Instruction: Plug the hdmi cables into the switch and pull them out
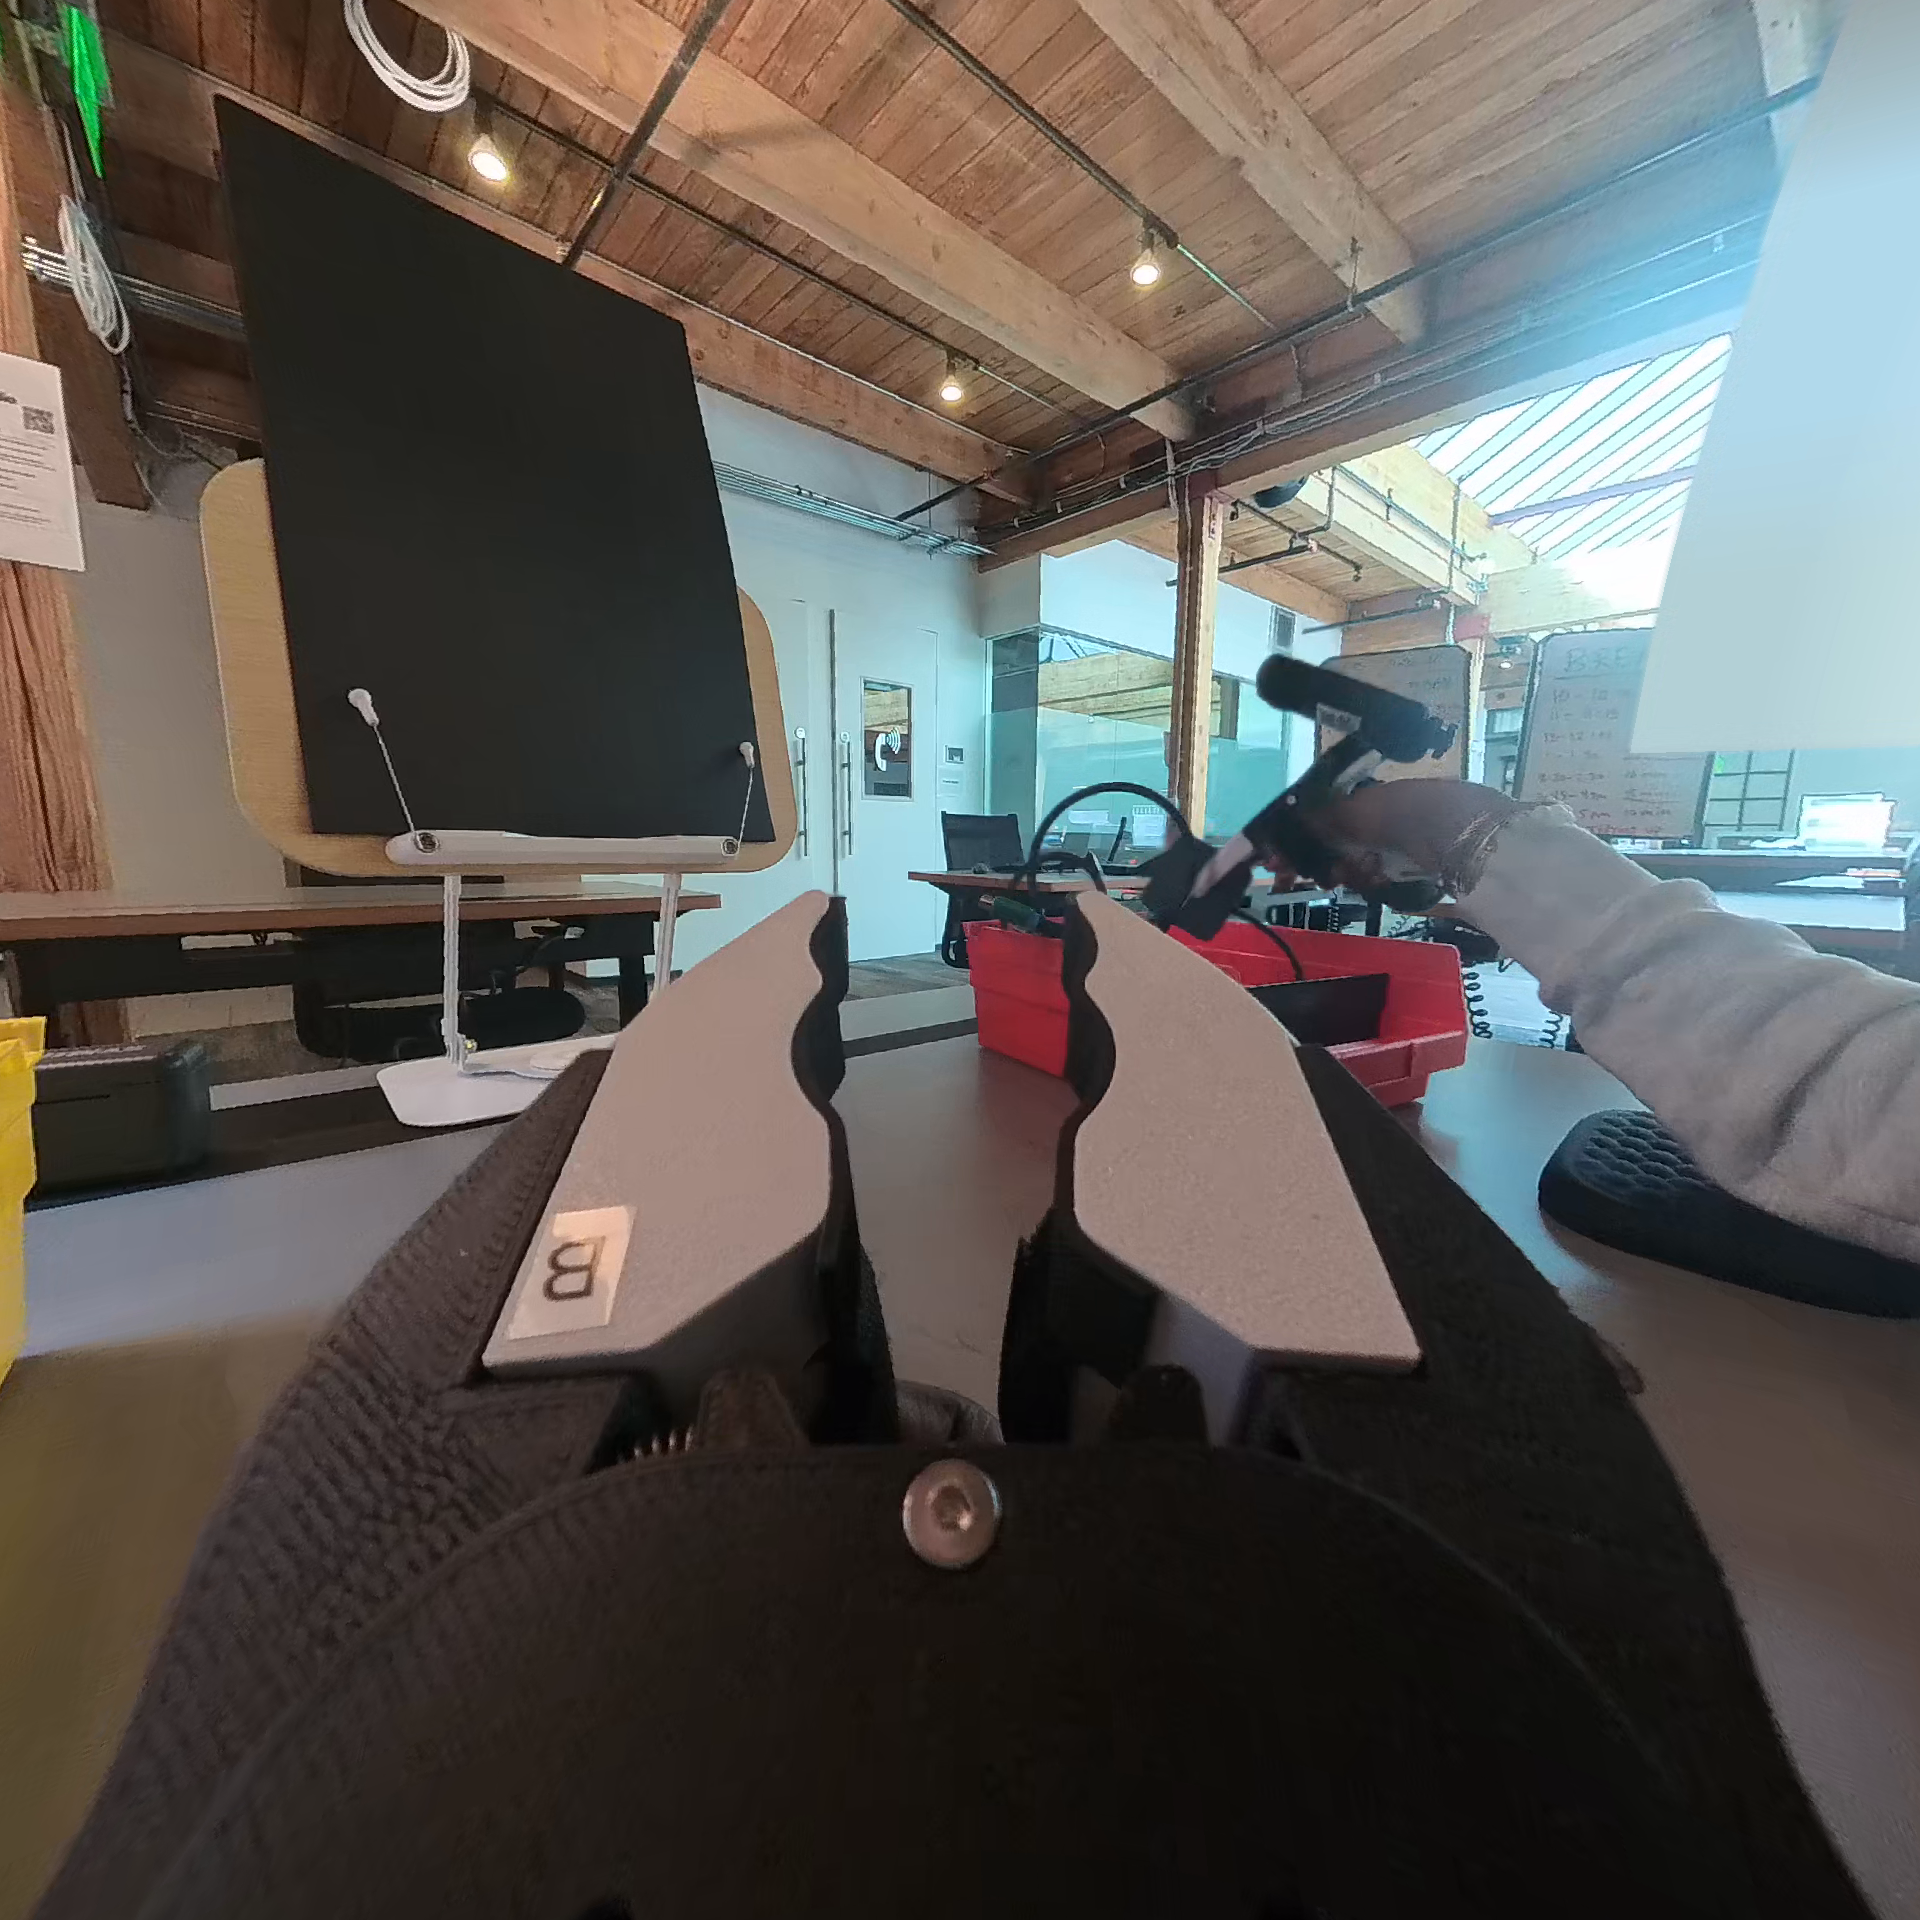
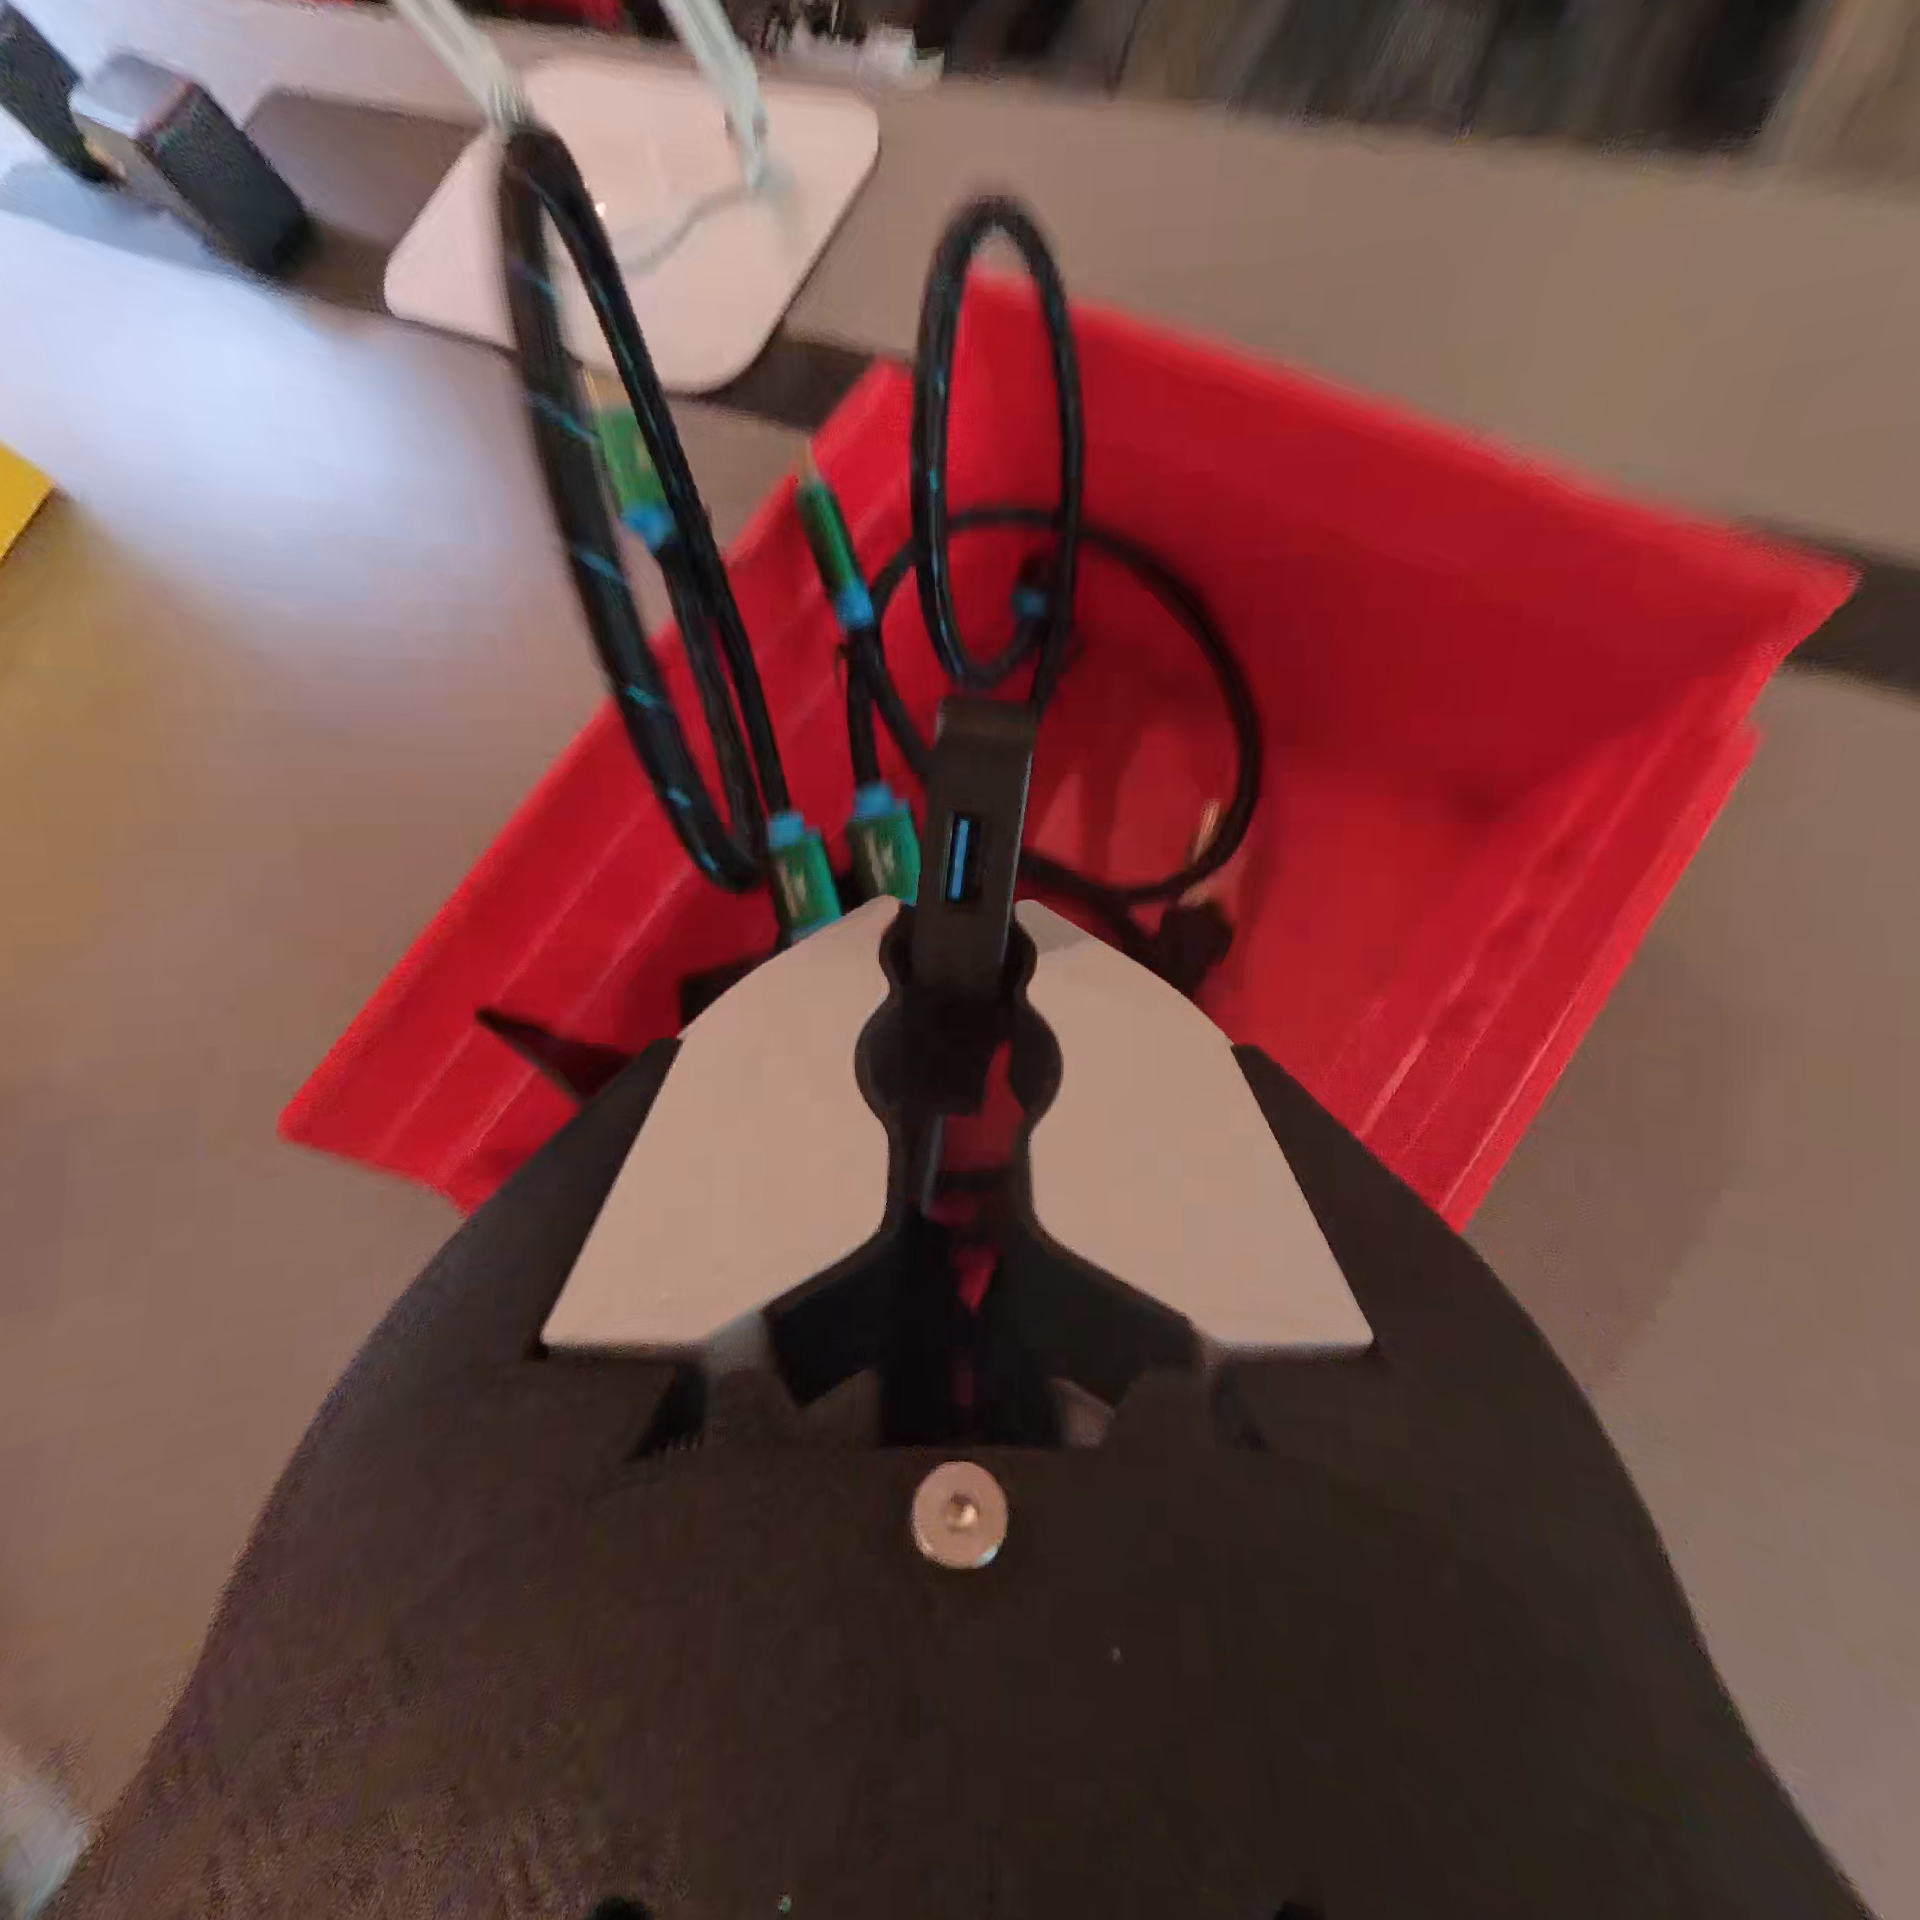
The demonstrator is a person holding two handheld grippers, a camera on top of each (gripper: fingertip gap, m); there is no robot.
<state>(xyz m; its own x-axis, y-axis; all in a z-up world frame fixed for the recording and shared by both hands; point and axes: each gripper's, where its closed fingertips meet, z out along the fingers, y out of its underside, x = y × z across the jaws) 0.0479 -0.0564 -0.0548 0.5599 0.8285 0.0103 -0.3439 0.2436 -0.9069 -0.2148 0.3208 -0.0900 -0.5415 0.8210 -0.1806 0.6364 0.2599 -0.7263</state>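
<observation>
- At twelve o'clock in the left wrist view, the left gripper [image 1: 956,940] gapes empty above the table [image 1: 156,1247]; the red bin [image 1: 1351,997] sits at one o'clock.
- In the right wrist view, the right gripper [image 2: 956,920] pinches the black switch [image 2: 971,831] over the bin. Green-plugged hdmi cables [image 2: 644,623] trail toward eleven: probably light and springy, so grasp the rigid plug [image 2: 800,878].

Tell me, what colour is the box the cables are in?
Red. The box shows best in the right wrist view.
</observation>
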